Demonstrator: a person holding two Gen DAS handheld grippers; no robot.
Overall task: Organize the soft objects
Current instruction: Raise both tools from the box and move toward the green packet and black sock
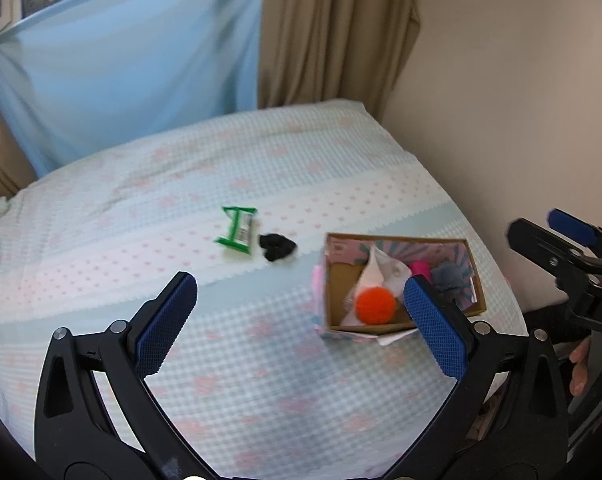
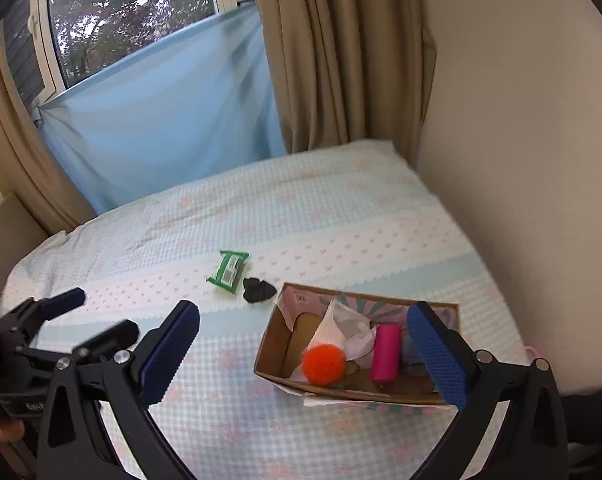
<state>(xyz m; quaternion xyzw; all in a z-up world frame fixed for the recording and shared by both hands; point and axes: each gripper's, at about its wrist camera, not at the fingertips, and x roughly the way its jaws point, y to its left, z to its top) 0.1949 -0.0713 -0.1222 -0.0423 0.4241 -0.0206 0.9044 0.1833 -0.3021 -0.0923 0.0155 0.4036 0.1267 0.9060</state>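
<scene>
Two items remain outside the box (image 2: 279,376): green packet (image 2: 228,272), black cloth (image 2: 258,290). My left tongs (image 1: 301,320) and right tongs (image 2: 303,354) gape empty; next, grab the cloth.

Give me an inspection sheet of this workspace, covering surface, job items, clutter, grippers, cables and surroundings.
Surface: bed under a pale checked cover with pink print.
Job's things: cardboard box holding orange pom-pom, pink roll, white cloth; green packet and black fabric piece lie on the cover outside it.
Clutter: nothing seen.
Grippers: left gripper open, empty; right gripper open, empty.
Cables: nothing seen.
Surroundings: window, blue sheet, beige curtain, wall.
</scene>
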